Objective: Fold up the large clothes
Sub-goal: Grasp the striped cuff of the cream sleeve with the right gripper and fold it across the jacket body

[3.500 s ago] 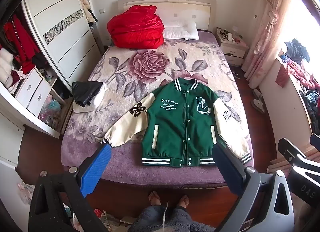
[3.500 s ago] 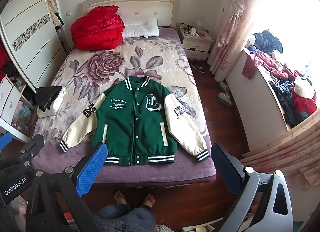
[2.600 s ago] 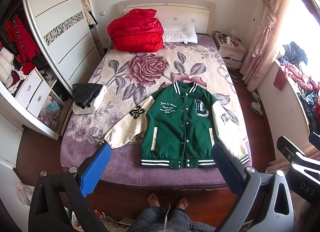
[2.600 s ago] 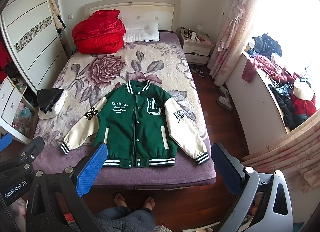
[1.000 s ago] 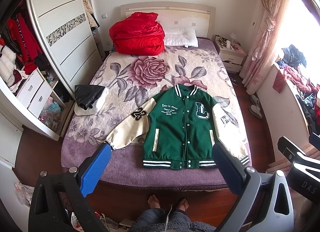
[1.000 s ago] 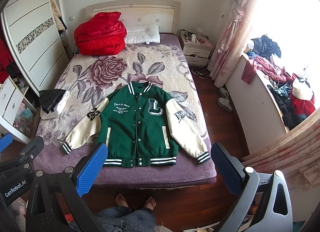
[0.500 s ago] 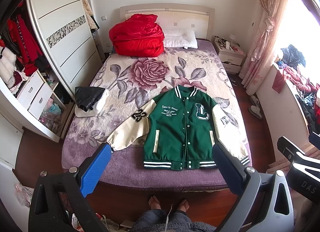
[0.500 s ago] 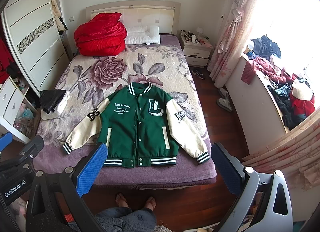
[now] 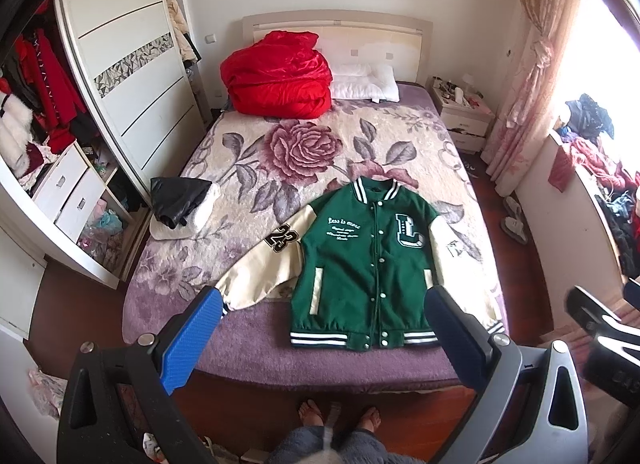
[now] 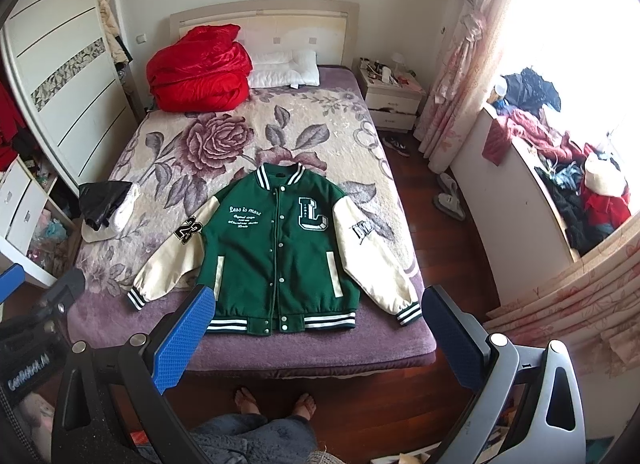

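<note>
Left gripper (image 9: 320,328): jaws spread wide, nothing held. Right gripper (image 10: 318,324): same, released, above floor at bed foot. We see green varsity jacket (image 9: 368,264) flat, face up, snapped shut, on near half of bed (image 9: 256,348), cream sleeves angled outward, hem toward us. Black garment (image 9: 178,201) on bed's left edge, well apart from jacket. Red duvet (image 9: 278,79) and white pillow (image 9: 366,81) at headboard. Our bare feet (image 10: 276,402) below bed end.

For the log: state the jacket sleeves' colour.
Cream sleeves with green-and-white striped cuffs, clearest in the right wrist view.
</note>
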